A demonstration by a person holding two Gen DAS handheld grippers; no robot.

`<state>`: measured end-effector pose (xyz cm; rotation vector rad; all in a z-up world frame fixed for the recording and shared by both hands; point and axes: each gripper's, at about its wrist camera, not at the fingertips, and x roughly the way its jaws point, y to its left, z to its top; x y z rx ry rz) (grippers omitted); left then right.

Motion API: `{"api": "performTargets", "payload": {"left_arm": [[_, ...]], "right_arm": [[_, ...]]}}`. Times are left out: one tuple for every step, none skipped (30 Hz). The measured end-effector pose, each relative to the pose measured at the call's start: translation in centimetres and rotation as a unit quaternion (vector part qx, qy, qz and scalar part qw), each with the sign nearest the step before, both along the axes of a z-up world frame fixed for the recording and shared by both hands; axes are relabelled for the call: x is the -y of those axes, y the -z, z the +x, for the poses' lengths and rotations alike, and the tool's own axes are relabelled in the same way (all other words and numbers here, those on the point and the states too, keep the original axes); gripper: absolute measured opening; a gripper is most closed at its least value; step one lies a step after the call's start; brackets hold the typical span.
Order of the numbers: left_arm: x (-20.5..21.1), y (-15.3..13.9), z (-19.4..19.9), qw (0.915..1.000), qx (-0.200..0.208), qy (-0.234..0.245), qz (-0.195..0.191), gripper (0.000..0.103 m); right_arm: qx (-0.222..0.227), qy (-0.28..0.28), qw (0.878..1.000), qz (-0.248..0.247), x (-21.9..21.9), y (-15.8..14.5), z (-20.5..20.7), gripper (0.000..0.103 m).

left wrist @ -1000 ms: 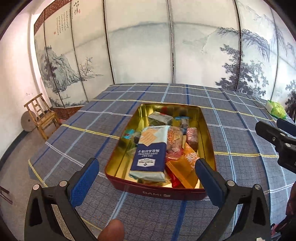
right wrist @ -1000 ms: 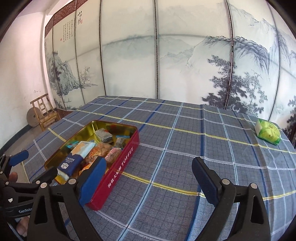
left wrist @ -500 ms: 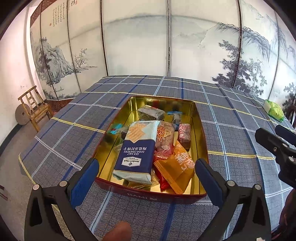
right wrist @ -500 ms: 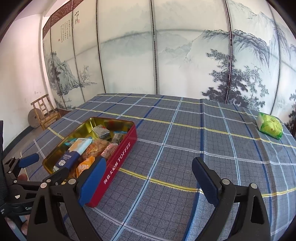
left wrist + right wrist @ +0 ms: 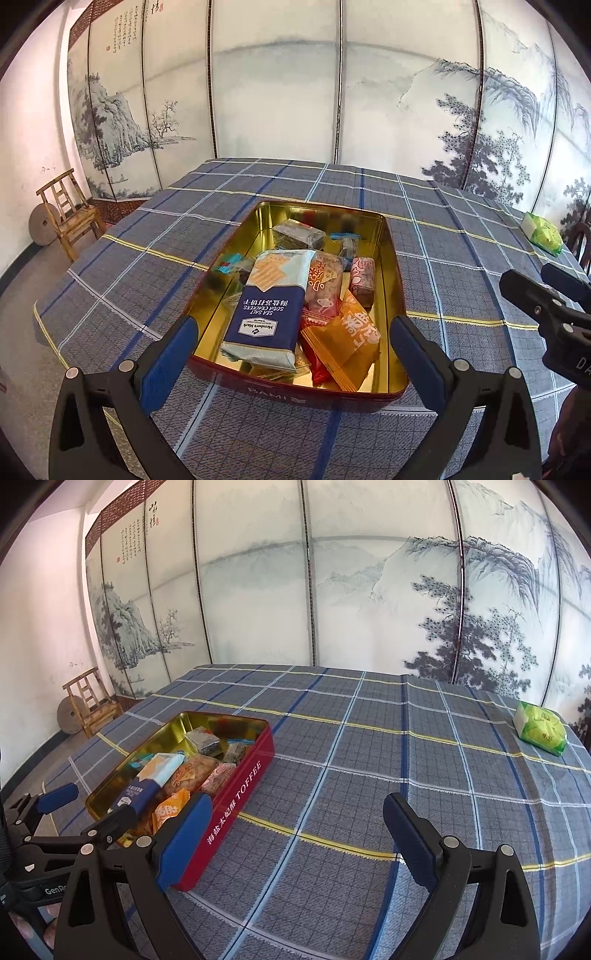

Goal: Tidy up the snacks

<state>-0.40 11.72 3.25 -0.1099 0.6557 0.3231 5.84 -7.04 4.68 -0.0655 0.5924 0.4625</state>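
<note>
Red toffee tin (image 5: 295, 395) sitting lidless on the blue plaid tablecloth (image 5: 461, 280), toward the near left part of the table; gold inside, red outside, white lettering along its long side in the right wrist view (image 5: 236, 808). Packed with wrapped snacks: a blue and pale soda cracker pack (image 5: 266, 306) lying lengthwise near the middle, overlapping others; an orange packet (image 5: 347, 343) at the near right corner, tilted up against a red wrapper; a clear pink-printed packet (image 5: 323, 284) just right of the crackers; a small pink bar (image 5: 362, 280) at the right wall; a grey-silver packet (image 5: 299, 234) toward the far end; small blue-ended sweets at the left and far right, too small to read. Green packet (image 5: 539, 731) lying alone near the far right edge of the table, well apart from the tin (image 5: 543, 234).

Left gripper (image 5: 293, 343) spread wide and holding nothing, hovering at the tin's near end, blue pads to either side of that end and not touching it; seen also at the left of the right wrist view (image 5: 88, 808). Right gripper (image 5: 297, 834) likewise wide apart and empty, over bare cloth just right of the tin, its left pad overlapping the tin's near corner in view; contact there impossible to judge. Painted folding screen (image 5: 277, 92) behind the table; wooden chair (image 5: 70, 214) and a round stone disc (image 5: 43, 225) by the far left wall.
</note>
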Motion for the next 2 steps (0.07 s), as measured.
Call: {"api": "performTargets", "payload": {"left_arm": [[0.06,-0.03,-0.04,1.0000,0.001,0.000,0.002,0.103],[0.13,-0.03,-0.11,1.0000,0.003,0.000,0.004,0.103]], "right_arm": [[-0.001,0.000,1.000,-0.001,0.01,-0.06,-0.01,0.094],[-0.002,0.000,1.000,-0.001,0.03,-0.02,-0.01,0.094]]}}
